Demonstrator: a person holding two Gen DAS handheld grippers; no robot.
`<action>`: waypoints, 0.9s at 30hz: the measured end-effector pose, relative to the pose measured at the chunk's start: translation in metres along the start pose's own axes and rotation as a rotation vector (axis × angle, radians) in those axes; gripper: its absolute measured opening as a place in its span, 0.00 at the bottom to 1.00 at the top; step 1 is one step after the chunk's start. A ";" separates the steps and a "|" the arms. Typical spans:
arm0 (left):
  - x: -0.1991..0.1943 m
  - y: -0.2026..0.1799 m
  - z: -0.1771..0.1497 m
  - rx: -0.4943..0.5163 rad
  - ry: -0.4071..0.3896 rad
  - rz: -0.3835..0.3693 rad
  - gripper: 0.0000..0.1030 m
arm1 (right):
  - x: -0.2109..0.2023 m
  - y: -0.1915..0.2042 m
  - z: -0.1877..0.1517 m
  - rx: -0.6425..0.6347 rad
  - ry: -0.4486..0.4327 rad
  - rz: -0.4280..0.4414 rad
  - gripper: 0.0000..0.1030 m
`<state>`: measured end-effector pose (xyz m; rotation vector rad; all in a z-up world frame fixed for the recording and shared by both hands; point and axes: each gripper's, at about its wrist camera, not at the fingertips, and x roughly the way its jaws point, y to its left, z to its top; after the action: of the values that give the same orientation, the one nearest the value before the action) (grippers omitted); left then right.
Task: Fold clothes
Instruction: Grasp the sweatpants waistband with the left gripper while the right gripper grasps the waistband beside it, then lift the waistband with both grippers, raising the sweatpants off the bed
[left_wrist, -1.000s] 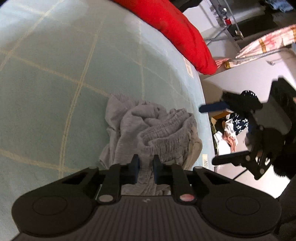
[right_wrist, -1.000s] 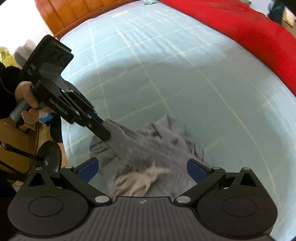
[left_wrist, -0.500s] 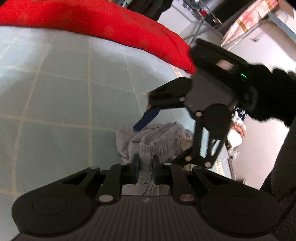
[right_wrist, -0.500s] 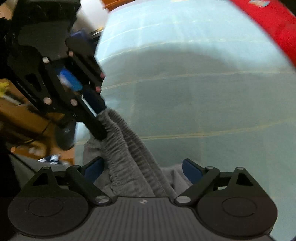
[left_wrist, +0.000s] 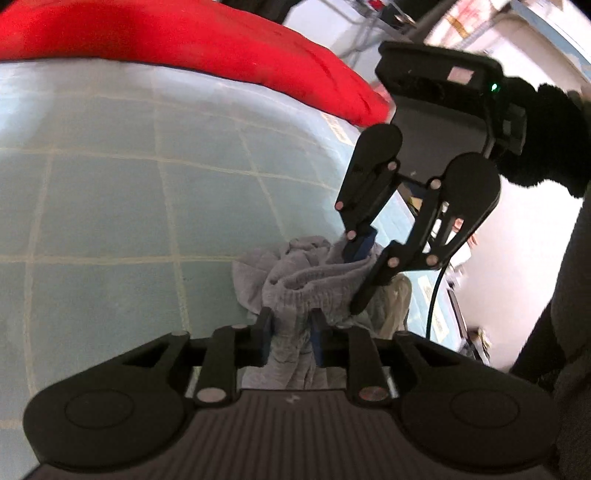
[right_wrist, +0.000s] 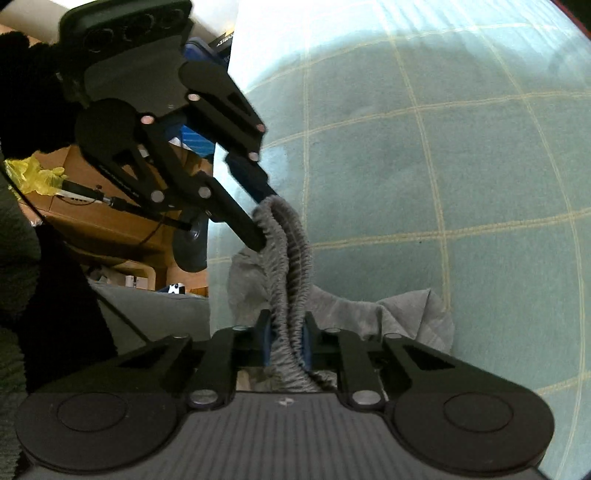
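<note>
Grey waistband (right_wrist: 288, 258) stretched between both tongs — left (left_wrist: 290, 332), right (right_wrist: 286, 341) — each clamped on it.

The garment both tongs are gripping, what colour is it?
Plain grey garment, ribbed elastic band; clearest in the right wrist view.

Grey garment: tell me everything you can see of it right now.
The grey garment looks like soft knit cloth with a ribbed, gathered elastic band. That band is lifted and stretched between both tongs: the left tongs and right tongs are each shut on it. The rest hangs crumpled onto the pale blue checked bed cover, near its edge.
</note>
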<state>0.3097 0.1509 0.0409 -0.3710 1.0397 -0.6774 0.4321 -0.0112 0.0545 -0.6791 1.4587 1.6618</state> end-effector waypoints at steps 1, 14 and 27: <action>0.005 0.001 0.002 0.016 0.013 -0.015 0.34 | 0.000 0.003 0.000 -0.004 0.002 0.001 0.19; 0.029 -0.007 0.014 0.160 0.128 -0.179 0.13 | 0.005 0.016 -0.006 -0.037 0.032 -0.022 0.22; -0.020 -0.027 0.019 0.167 0.032 -0.113 0.11 | 0.015 -0.009 -0.001 -0.066 0.130 0.038 0.42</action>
<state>0.3107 0.1437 0.0789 -0.2761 0.9896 -0.8680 0.4313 -0.0086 0.0375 -0.8133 1.5210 1.7297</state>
